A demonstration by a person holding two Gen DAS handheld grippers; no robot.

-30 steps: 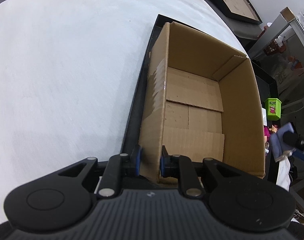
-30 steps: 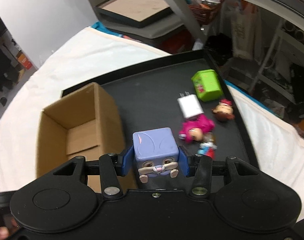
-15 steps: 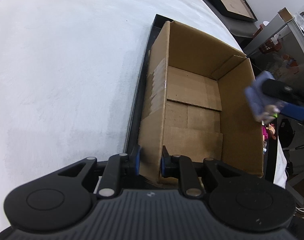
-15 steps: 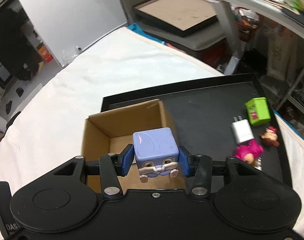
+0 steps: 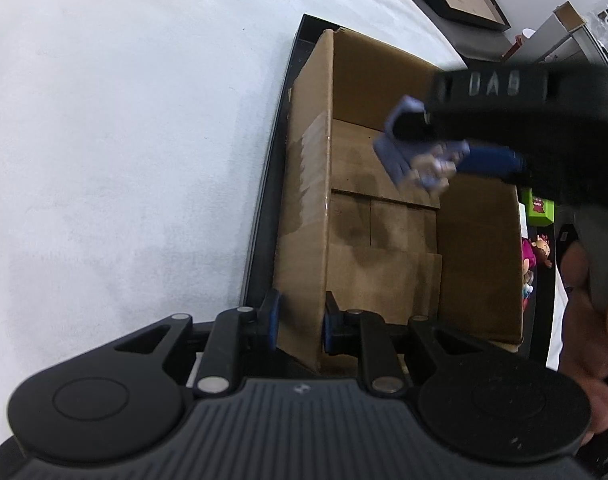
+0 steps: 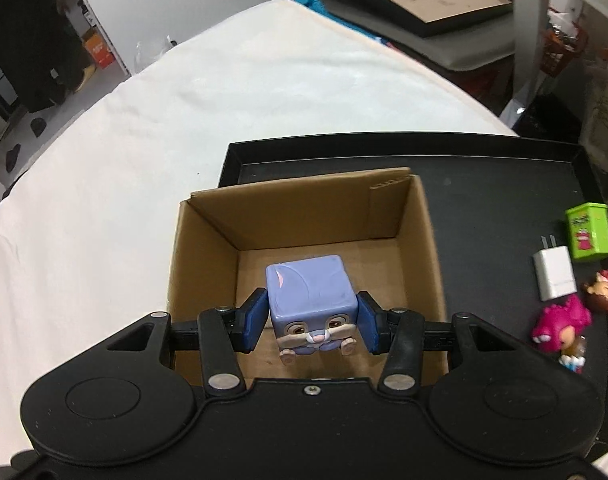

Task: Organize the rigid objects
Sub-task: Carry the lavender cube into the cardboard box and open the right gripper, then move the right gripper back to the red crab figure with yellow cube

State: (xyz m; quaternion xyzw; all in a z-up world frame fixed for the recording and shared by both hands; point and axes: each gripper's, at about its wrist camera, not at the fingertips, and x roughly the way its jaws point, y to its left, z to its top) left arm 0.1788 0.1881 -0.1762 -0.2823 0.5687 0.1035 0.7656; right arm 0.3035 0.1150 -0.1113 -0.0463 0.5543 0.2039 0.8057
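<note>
Cube toy (image 6: 310,304): lavender plastic block with rounded edges; I see a rabbit face with brown eyes, pink nose and small feet on the side toward the camera, and folded ears drawn on the top. It hangs above the open box interior, clear of the floor.
Left gripper (image 5: 299,322): I read its blue pads clenched on the near left wall of the cardboard box (image 5: 308,208), one pad outside, one inside.
Cardboard box: plain brown, open top, nothing lying inside, standing at the left end of the black tray (image 6: 504,176).
Right gripper (image 6: 310,322): I see both blue pads pressed against opposite sides of the cube toy, grasping it.
Tray, right end: white charger plug (image 6: 554,274), green box (image 6: 588,230), pink doll (image 6: 562,322), brown-haired figure (image 6: 602,296), grouped near each other.
Surface: white cloth (image 6: 123,160) under the tray.
</note>
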